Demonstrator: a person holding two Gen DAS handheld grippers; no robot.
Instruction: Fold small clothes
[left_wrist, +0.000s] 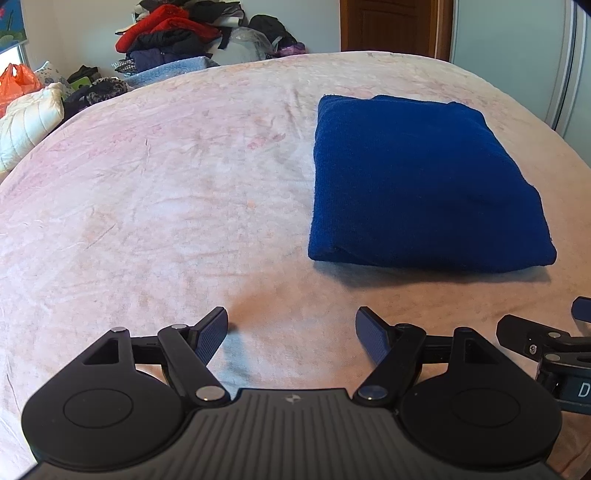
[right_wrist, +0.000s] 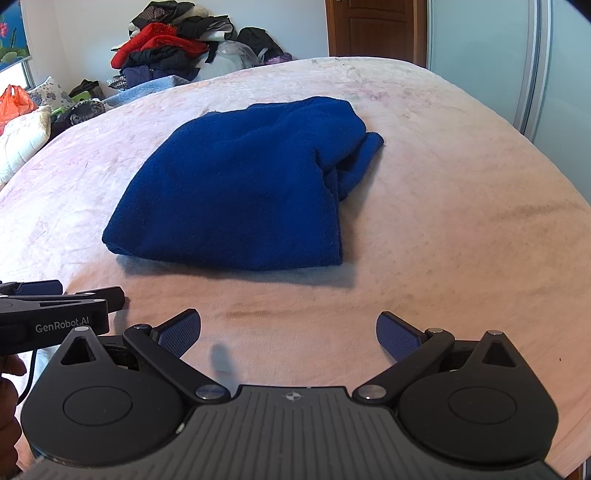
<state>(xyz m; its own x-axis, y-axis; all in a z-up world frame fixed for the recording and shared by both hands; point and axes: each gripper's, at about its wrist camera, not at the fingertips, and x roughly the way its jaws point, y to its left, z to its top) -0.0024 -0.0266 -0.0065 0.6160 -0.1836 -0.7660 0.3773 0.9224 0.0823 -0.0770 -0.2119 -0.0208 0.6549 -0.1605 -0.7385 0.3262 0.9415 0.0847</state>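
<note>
A blue cloth (left_wrist: 424, 184) lies folded into a thick square on the bed (left_wrist: 166, 184). It sits flat on the pink bed cover, nearer the right side of the bed than the left. In the right wrist view its right side looks bunchy, with a rolled bit sticking out toward the far edge.

The left claw (left_wrist: 291, 328) is wide open and holds nothing. It hangs over the bare cover by the near edge of the bed, apart from the cloth. The right claw (right_wrist: 288, 332) is wide open too, with nothing in it. It is also by the near edge, close to the cloth but not touching it. The two claws are side by side.

Past the far left corner of the bed is a big pile of clothes (right_wrist: 166, 48), with a red one on top. An orange bag (left_wrist: 16, 83) sits by the left wall.
</note>
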